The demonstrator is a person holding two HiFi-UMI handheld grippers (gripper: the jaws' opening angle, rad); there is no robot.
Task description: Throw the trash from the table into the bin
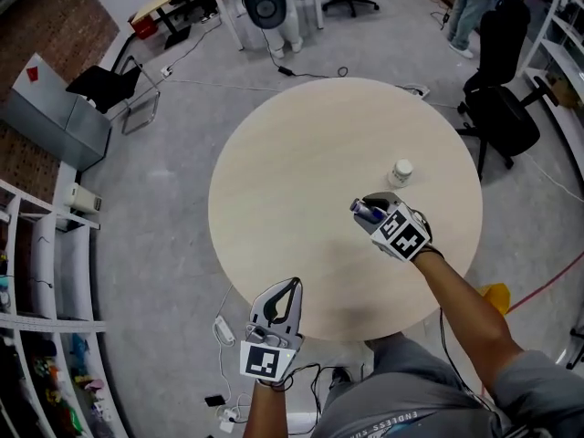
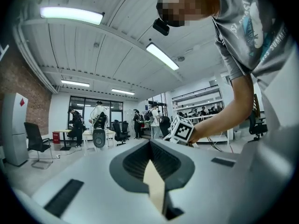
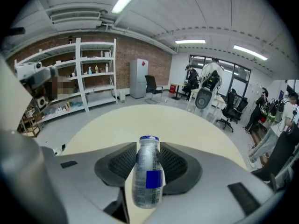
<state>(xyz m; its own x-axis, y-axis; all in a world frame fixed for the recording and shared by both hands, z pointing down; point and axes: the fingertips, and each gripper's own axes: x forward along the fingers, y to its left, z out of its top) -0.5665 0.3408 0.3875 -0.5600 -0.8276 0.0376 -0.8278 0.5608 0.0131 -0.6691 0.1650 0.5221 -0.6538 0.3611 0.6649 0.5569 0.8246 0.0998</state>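
Right gripper (image 1: 374, 210): clamped on a small bottle (image 3: 147, 171). In the right gripper view the pads press on both sides of the body. The blue cap sticks out past the jaw tips, and there is a blue patch on the label. The bottle is clear of the table (image 1: 292, 172), held over its right part a little in from the right edge. The gripper is angled down towards the top.

Left gripper (image 1: 292, 284): jaws together at the tips with nothing between them. The left gripper view shows only a thin wedge of tabletop through the gap behind the tips. It sits over the near edge of the table and points across it.

One more item is on the table: a small white jar (image 1: 401, 172), upright, near the right edge. It is just beyond the right gripper and not touching it or the bottle.

The rest of the tabletop is bare wood. I can't make out a bin in any view. Office chairs (image 1: 497, 108) stand on the floor off the right edge, and shelves (image 1: 41, 272) are off the left.
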